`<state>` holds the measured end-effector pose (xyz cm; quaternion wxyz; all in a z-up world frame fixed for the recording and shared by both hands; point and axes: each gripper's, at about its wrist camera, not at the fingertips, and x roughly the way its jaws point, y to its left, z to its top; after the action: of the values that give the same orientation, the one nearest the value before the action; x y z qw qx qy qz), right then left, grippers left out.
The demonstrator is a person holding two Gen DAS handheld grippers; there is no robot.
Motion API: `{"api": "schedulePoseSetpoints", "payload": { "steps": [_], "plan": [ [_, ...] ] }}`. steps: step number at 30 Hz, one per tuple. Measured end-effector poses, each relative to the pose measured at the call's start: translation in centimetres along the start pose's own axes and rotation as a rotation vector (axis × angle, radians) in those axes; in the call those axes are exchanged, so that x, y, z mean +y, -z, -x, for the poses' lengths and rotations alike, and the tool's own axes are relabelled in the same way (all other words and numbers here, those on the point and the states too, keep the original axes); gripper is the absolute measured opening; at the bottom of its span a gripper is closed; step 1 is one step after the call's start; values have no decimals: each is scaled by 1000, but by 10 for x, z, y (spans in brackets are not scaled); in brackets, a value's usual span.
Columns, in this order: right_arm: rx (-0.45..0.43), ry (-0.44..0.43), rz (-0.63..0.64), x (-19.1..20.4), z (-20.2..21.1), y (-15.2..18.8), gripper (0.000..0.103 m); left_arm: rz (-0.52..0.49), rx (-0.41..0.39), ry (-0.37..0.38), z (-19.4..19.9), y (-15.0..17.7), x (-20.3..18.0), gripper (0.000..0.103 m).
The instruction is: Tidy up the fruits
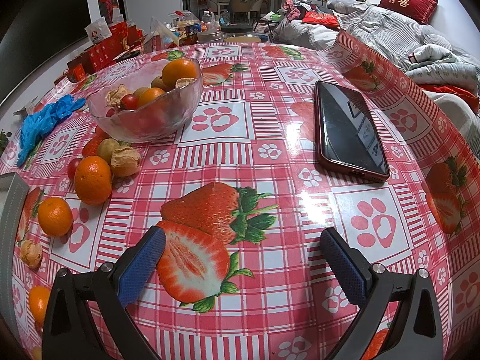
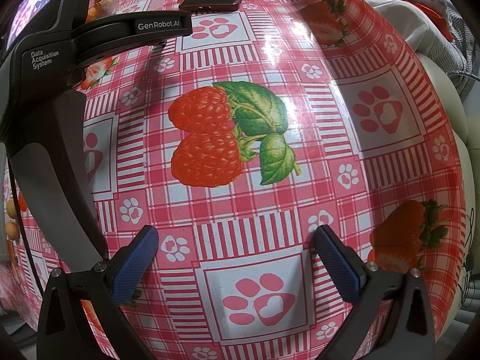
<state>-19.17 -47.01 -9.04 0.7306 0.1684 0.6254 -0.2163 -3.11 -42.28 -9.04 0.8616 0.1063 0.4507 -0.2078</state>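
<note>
Both grippers empty, fruit waiting off to the left

The left gripper (image 1: 243, 240) and right gripper (image 2: 235, 238) hover spread over the counter (image 1: 270, 156); loose mandarins (image 1: 93, 180) lie ahead-left beside the glass bowl (image 1: 147, 99), likely their destination since it already holds fruit.

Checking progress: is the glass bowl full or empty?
Partly full: the glass bowl holds oranges, cherry tomatoes and husked fruits; more fruit lies outside it.
</note>
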Motion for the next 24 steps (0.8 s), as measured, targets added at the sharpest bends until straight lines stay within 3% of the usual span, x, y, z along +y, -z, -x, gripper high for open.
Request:
{"api": "schedulePoseSetpoints", "payload": {
  "steps": [18, 24],
  "plan": [
    [116, -4, 1, -1, -5, -17, 103, -8, 15, 2, 0, 0, -1, 103],
    [118, -9, 1, -1, -5, -16, 103, -93, 299, 47, -11, -18, 3, 103]
  ]
}}
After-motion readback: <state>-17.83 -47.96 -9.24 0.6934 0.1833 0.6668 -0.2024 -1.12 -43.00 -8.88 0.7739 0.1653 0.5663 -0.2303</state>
